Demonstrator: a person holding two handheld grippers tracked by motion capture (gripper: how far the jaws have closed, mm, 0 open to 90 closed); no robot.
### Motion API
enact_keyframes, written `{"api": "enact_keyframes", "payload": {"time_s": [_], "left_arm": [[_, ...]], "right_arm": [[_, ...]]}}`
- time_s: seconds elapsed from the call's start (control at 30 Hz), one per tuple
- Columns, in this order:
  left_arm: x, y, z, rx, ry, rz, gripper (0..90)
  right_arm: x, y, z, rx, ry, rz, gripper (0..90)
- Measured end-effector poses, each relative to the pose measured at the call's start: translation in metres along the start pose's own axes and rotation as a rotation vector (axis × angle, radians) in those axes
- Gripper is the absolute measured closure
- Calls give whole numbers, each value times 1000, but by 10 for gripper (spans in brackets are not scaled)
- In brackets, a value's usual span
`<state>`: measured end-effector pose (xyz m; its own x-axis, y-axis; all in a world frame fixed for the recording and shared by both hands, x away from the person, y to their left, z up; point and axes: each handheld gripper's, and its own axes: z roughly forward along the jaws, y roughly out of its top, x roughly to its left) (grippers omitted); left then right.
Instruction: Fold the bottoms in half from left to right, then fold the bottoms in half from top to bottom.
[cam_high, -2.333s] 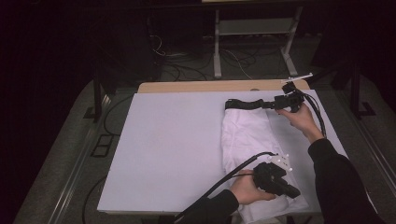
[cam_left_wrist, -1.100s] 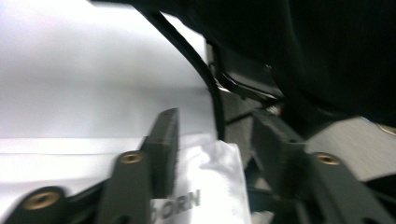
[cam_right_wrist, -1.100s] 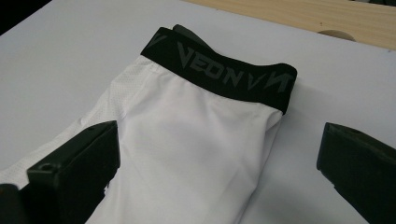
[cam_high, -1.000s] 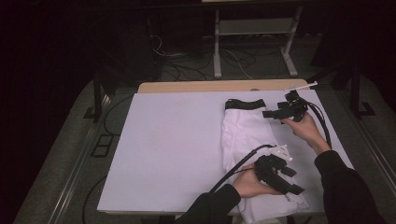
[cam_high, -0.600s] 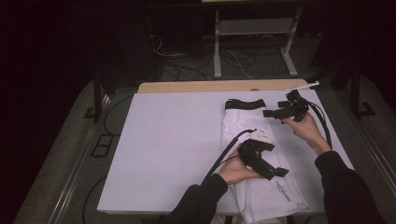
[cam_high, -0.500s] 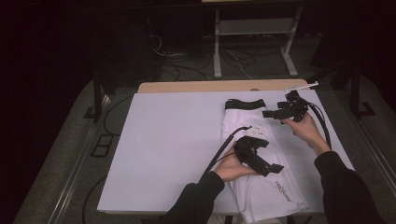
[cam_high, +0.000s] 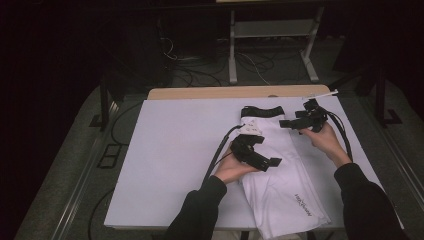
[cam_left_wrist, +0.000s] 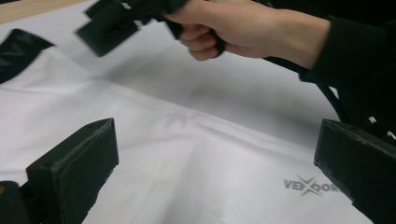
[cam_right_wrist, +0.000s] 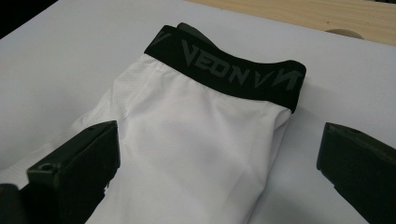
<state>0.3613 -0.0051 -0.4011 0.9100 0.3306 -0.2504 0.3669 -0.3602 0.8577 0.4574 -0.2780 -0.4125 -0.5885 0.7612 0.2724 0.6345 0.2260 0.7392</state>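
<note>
Tabletop (cam_high: 165, 165) w/ white sheet; folded white leggings (cam_high: 280, 175) lie on its right half. Left hand-held gripper (cam_high: 260, 157) over mid-fabric, jaws apart, nothing between; right hand-held gripper (cam_high: 295, 121) near black waistband (cam_high: 261, 111), apart too. Risk: grabbing one layer only, fold slips.

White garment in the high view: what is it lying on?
The white garment lies flat on a white sheet covering the table; a wooden edge shows at the far side. Whatever lies beneath the garment itself is covered.

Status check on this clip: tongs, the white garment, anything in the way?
Left tongs open over the white garment, jaws just opened, nothing between. Right tongs open by the black waistband. Nothing in the way.
</note>
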Motion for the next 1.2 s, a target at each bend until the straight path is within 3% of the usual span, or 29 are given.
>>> {"api": "enact_keyframes", "payload": {"time_s": [0.43,1.2], "left_arm": [[34,-7,-9,-19,86,-61,0],[82,-14,-18,-38,177,-172,0]], "right_arm": [[-4,-7,4,7,4,13,0],[-5,-11,14,29,13,10,0]]}}
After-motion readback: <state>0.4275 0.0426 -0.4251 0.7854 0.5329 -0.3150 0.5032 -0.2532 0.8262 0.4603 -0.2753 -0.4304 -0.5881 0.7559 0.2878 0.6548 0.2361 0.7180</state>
